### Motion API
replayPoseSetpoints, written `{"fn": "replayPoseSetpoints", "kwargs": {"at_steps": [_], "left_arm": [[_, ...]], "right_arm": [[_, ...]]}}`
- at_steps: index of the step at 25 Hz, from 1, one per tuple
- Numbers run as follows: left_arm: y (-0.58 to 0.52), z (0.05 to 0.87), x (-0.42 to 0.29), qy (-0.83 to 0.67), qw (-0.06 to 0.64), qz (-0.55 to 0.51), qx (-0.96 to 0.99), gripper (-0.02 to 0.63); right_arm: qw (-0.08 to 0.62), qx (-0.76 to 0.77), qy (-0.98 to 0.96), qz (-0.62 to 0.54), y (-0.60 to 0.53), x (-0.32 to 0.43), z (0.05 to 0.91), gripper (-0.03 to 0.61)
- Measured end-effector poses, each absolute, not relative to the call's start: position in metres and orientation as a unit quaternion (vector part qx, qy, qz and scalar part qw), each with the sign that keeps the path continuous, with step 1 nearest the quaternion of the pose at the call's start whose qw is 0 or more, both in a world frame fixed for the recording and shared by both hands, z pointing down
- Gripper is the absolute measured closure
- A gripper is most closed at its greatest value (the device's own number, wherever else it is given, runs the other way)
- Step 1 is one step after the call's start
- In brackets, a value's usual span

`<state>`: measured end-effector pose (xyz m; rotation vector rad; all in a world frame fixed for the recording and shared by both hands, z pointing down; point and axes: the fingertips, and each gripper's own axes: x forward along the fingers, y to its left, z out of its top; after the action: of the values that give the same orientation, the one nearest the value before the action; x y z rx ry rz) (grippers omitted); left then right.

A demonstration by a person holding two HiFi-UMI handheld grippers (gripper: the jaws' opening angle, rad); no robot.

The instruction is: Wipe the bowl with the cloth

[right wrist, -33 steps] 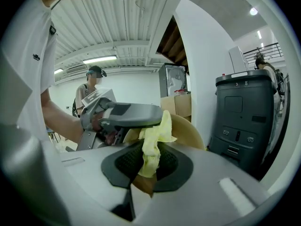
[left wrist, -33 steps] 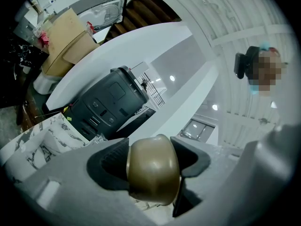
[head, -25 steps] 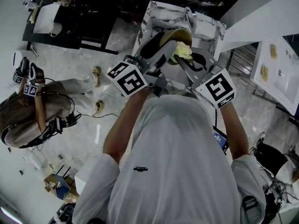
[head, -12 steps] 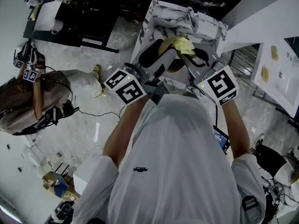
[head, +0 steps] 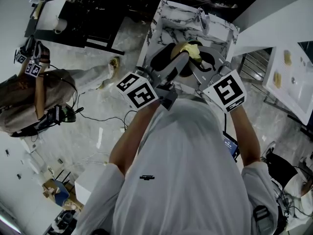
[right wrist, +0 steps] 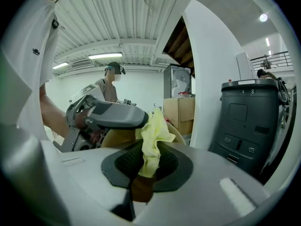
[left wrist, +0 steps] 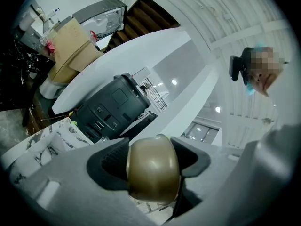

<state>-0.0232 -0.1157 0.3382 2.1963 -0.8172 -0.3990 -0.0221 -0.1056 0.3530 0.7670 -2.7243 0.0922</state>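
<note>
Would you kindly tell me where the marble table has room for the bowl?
Bare marble table shows at the far left, between its left edge and a small metal object. Nearer is crowded: left tongs hold the bowl, right tongs the yellow cloth.

Bowl (left wrist: 153, 178) is a glossy olive-brown thing, clamped by its wall in my left tool (left wrist: 151, 166) and turned on edge, so from that tool's camera I only get its rounded outside. Cloth (right wrist: 153, 145) is pale yellow and mesh-like, bunched up and pinched in my right tool (right wrist: 148, 166), with the loose end sticking up towards 12 o'clock. It's right up against the bowl's rim. From my head both sit at 12 o'clock, cloth at about 1 o'clock of the bowl.
</note>
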Motion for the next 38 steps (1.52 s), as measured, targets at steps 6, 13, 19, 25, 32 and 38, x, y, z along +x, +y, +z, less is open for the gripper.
{"fn": "replayPoseSetpoints", "kwargs": {"at_steps": [6, 13, 19, 25, 32, 38], "left_arm": [[-0.125, 0.338, -0.022, -0.320, 0.374, -0.160, 0.855, 0.333], [-0.136, 0.324, -0.023, -0.317, 0.358, -0.164, 0.863, 0.333], [-0.130, 0.316, -0.028, -0.318, 0.351, -0.168, 0.865, 0.333], [-0.117, 0.319, -0.035, -0.323, 0.352, -0.160, 0.864, 0.333], [-0.110, 0.333, -0.032, -0.328, 0.369, -0.156, 0.855, 0.333], [-0.111, 0.341, -0.031, -0.331, 0.383, -0.157, 0.848, 0.333]], "right_arm": [[0.156, 0.249, -0.955, 0.030, -0.096, -0.032, 0.354, 0.535], [0.155, 0.256, -0.954, 0.033, -0.095, -0.027, 0.355, 0.535], [0.161, 0.266, -0.950, 0.033, -0.100, -0.016, 0.357, 0.535], [0.161, 0.267, -0.950, 0.033, -0.104, -0.015, 0.358, 0.535], [0.166, 0.265, -0.950, 0.030, -0.107, -0.020, 0.359, 0.535], [0.166, 0.260, -0.951, 0.026, -0.103, -0.027, 0.359, 0.535]]}}
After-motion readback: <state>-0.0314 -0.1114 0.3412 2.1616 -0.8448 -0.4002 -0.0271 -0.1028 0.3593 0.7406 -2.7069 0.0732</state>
